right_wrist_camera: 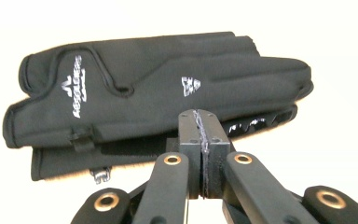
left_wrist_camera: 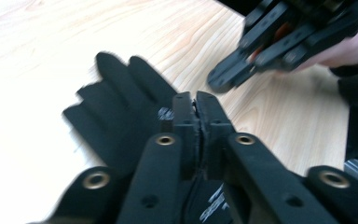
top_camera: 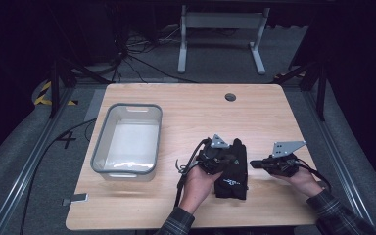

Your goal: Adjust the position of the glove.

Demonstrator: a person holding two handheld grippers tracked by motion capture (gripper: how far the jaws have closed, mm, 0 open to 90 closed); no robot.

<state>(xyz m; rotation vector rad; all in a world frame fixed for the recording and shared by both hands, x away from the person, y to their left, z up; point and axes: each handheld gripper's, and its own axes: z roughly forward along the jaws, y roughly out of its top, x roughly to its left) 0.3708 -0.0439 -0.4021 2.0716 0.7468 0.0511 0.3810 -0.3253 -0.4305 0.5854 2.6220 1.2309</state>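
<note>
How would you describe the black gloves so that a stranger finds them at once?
On the wooden table, look right of the grey bin, near the front edge. The black gloves lie stacked flat between the two hands; they are the table's one soft item, with white logos.

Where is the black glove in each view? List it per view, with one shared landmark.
High view: black glove lies lower centre, between both hands.
Left gripper view: left of centre, fingers spread beyond the shut jaws.
Right gripper view: across the middle, printed side up.
Shared landmark: wooden table.
</note>
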